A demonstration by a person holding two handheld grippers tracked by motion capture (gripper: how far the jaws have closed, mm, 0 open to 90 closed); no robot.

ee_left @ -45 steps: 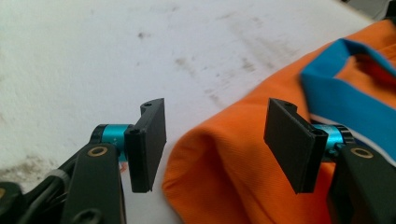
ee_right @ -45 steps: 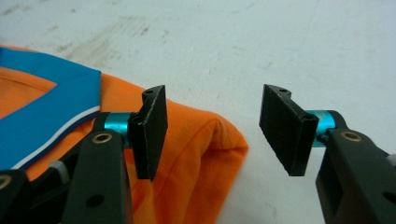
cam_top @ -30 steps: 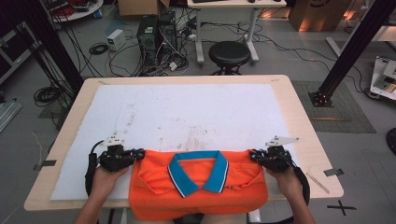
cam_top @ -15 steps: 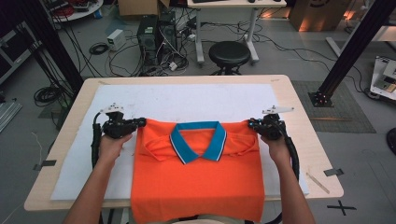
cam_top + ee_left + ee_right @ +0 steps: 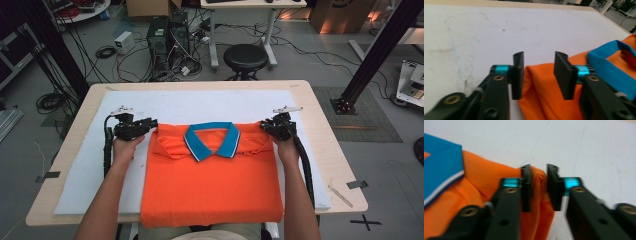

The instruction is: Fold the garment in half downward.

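One large white foam mat (image 5: pixel 200 107) on the pale wooden table (image 5: pixel 320 130) serves as the reference for everything here. Compared with a second ago, the folded orange knit polo shirt with a blue collar (image 5: pixel 210 185) has been carried well forward across that mat: then it lay bunched at the mat's near edge, half hanging off it, and now it is spread flat over the mat's near half, its hem at the near edge and its collar (image 5: pixel 212 140) close to the mat's middle.

At the shirt's left shoulder corner the left gripper (image 5: pixel 537 75) is seen with its jaws parted to a moderate gap; they have just been opening, and the orange fold lies loosely between them, the pads no longer pressing it. At the right shoulder corner the right gripper (image 5: pixel 539 188) shows the same: its jaws have just been opening to a narrower gap, with a ridge of orange cloth standing between them, and whether the pads brush it cannot be told through the blur.

It is judged that the placing of the shirt is done and the release is under way. Withdrawal of both grippers outward, away from the shoulders, would be called for next, with care that no cloth is dragged along and the fold disturbed.
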